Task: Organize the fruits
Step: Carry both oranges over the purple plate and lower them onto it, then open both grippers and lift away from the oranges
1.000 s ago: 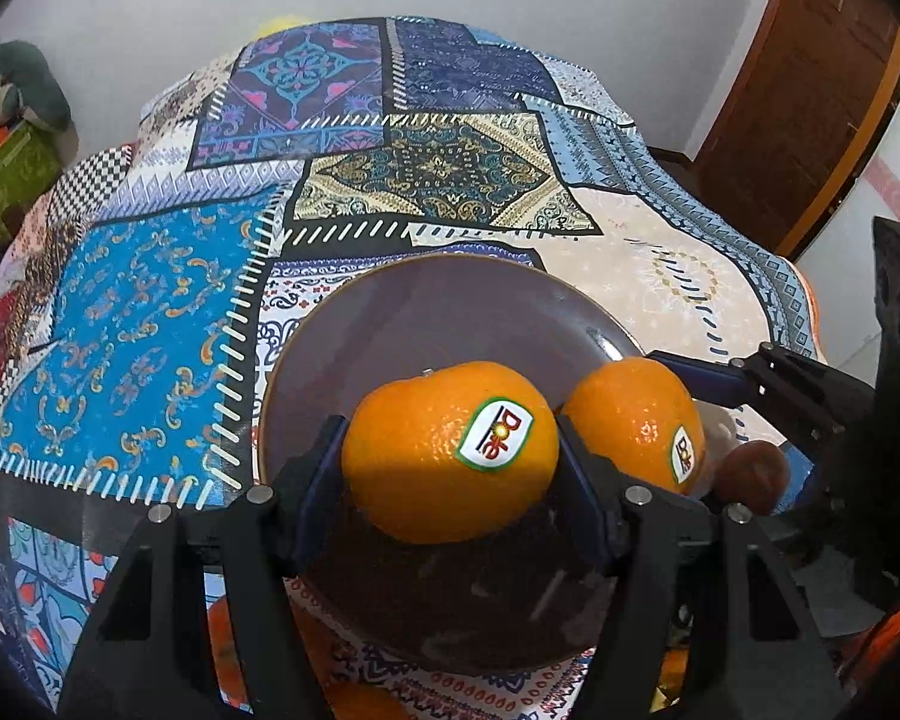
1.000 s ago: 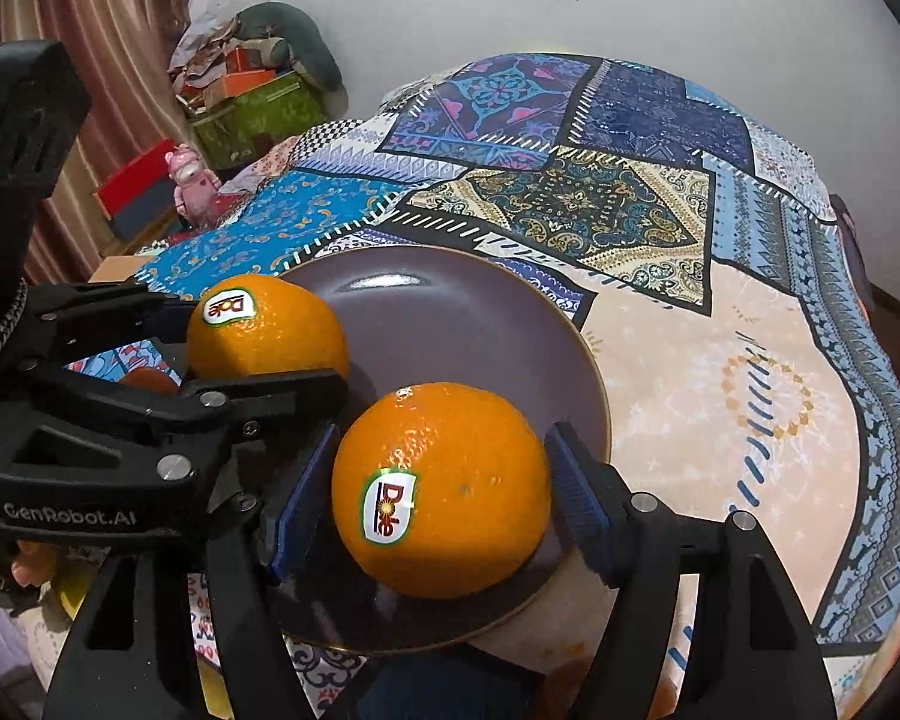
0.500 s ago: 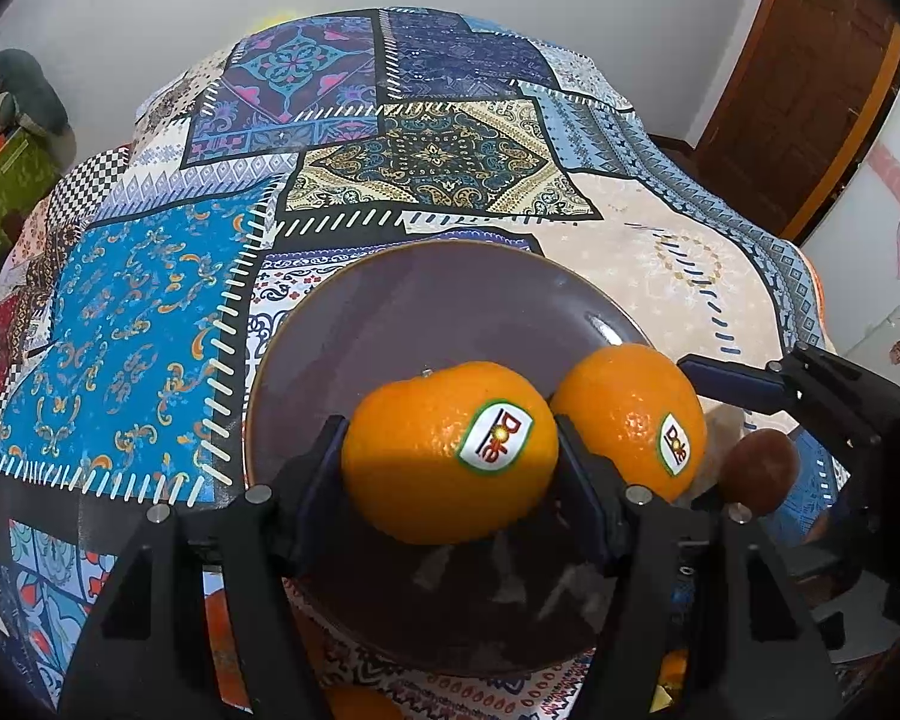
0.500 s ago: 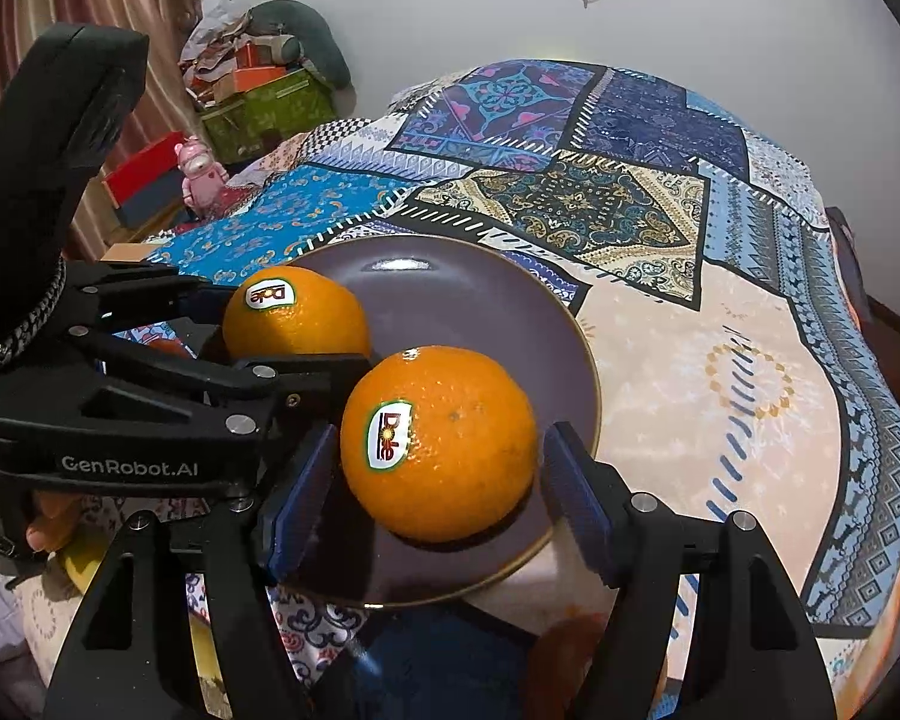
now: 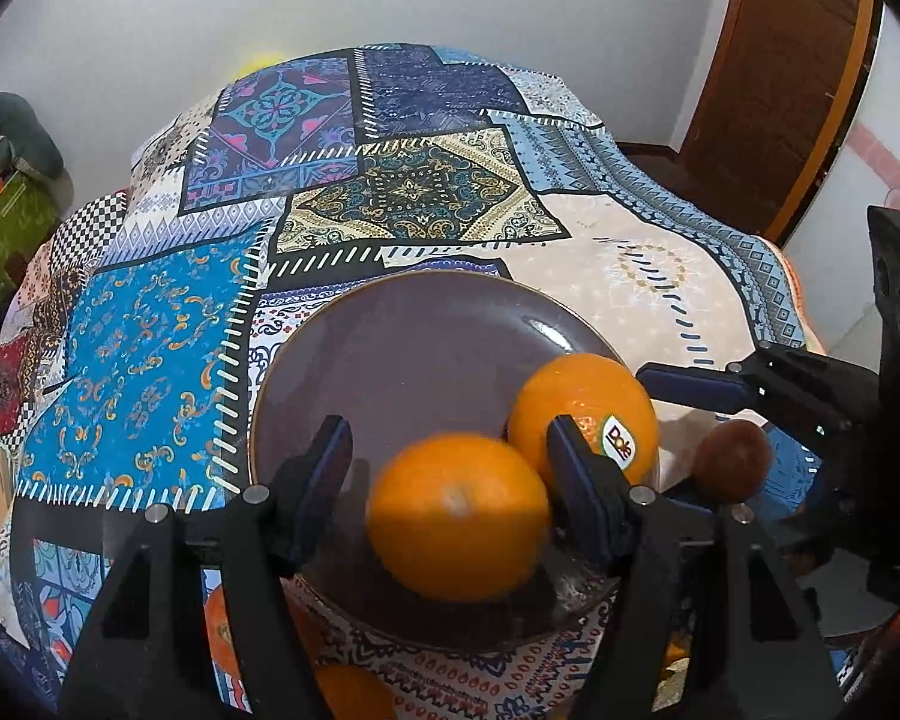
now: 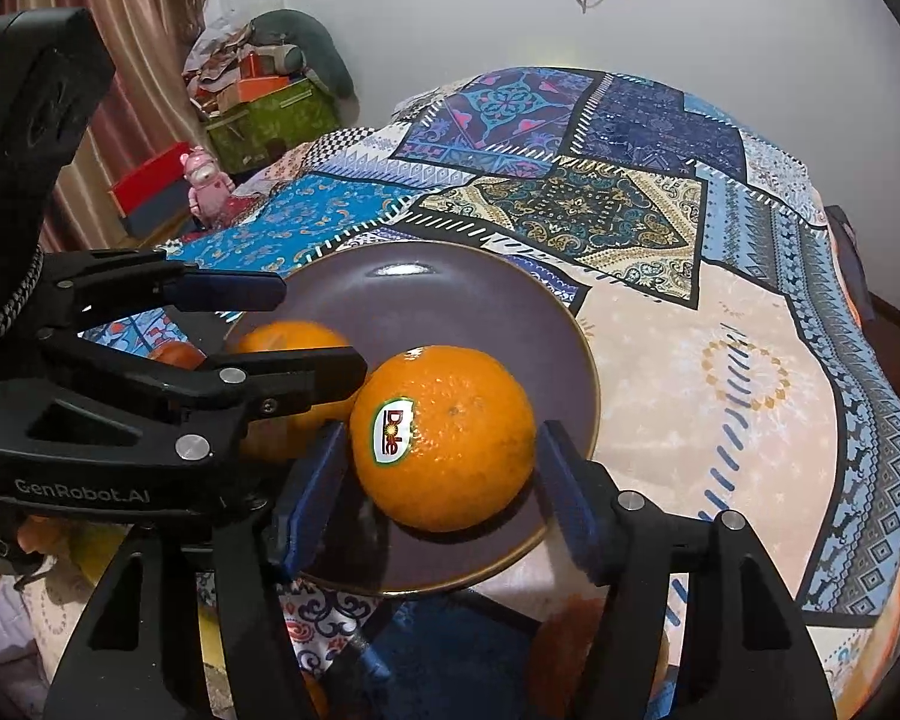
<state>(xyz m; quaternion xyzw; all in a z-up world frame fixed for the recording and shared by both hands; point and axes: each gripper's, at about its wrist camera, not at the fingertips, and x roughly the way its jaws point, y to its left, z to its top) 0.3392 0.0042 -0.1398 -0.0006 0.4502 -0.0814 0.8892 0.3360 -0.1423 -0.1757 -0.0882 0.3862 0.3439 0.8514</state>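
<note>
A dark purple plate lies on the patchwork cloth; it also shows in the right wrist view. Two oranges rest on its near side. In the left wrist view, my left gripper is open, with a blurred orange loose between its fingers, apart from the left finger. My right gripper is open around the stickered orange, which also shows in the left wrist view. A small gap shows on each side of it. A brown kiwi lies right of the plate.
More orange fruit lies on the cloth below the plate's near rim. The patchwork cloth stretches far behind the plate. Boxes and a pink toy stand off the left edge. A wooden door is at right.
Both grippers have opened and let go of their oranges, which now sit on the plate. The left orange has dropped and turned, its sticker out of sight. Both grippers have risen.
</note>
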